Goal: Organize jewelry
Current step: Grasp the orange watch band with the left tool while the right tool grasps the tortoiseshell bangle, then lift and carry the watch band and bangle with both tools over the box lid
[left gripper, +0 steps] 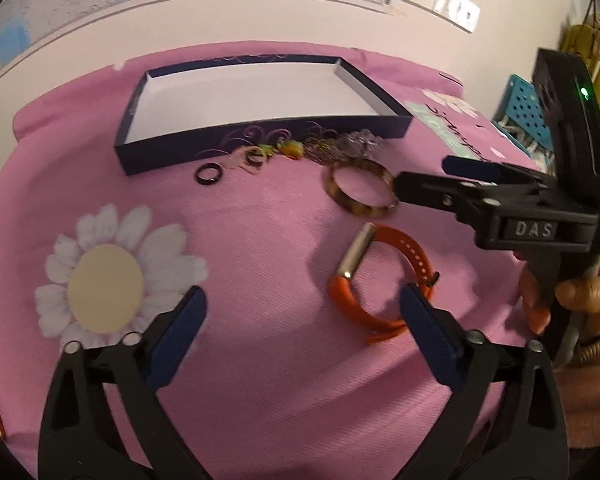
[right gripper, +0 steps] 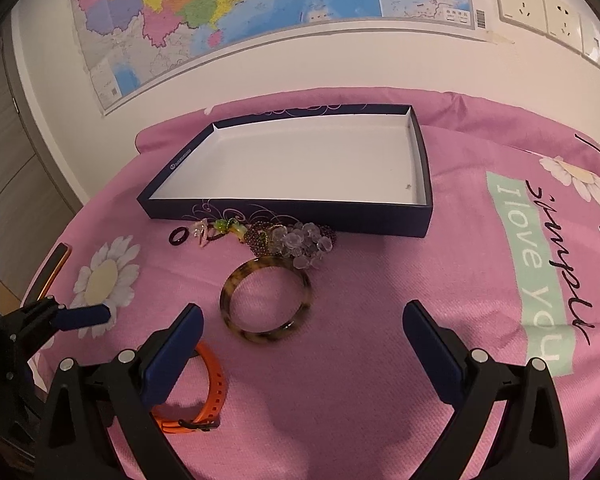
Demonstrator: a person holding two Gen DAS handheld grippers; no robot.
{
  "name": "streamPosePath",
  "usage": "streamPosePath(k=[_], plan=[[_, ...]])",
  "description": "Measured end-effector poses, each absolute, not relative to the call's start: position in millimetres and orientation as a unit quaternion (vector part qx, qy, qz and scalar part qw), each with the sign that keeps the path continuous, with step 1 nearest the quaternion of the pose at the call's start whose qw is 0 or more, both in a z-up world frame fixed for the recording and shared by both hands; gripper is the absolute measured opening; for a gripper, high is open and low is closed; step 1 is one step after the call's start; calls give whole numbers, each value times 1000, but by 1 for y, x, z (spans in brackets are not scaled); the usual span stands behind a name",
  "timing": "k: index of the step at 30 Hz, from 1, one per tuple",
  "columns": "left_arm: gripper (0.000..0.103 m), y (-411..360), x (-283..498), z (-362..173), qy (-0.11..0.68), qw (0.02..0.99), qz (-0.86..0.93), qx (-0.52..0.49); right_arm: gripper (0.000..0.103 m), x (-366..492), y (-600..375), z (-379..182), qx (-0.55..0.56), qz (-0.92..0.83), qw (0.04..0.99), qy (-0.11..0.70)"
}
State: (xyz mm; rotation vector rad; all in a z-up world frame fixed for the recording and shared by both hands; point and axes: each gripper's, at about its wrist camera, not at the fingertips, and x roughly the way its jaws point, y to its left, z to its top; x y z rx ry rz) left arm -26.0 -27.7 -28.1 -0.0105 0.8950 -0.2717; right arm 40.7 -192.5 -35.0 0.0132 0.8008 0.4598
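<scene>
Nothing sits in the box (right gripper: 300, 160) yet: bangle (right gripper: 265, 304) ahead between your spread right hand-held gripper (right gripper: 300, 344), orange band (left gripper: 380, 280) ahead of your spread left hand-held gripper (left gripper: 304, 328).

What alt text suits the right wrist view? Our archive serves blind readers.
An open hand-held gripper hovers over a pink floral bedspread, in front of a tortoiseshell bangle. Behind lie small rings and beads beside an empty navy cardboard tray; an orange watch strap lies lower left.
</scene>
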Motion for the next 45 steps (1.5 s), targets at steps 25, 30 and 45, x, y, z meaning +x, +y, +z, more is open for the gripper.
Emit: streamPosePath(k=[25,30,45], plan=[[27,13,18,-20,424,902,-74,30,78,53,-179,-44,-8,262,874,409],[46,19,18,-17,417,905,-78,29,52,58,-174,-47,-13,270,865,422],[17,8,22,-33,439,889,-119,39,6,66,-166,-47,-63,254,866,425]])
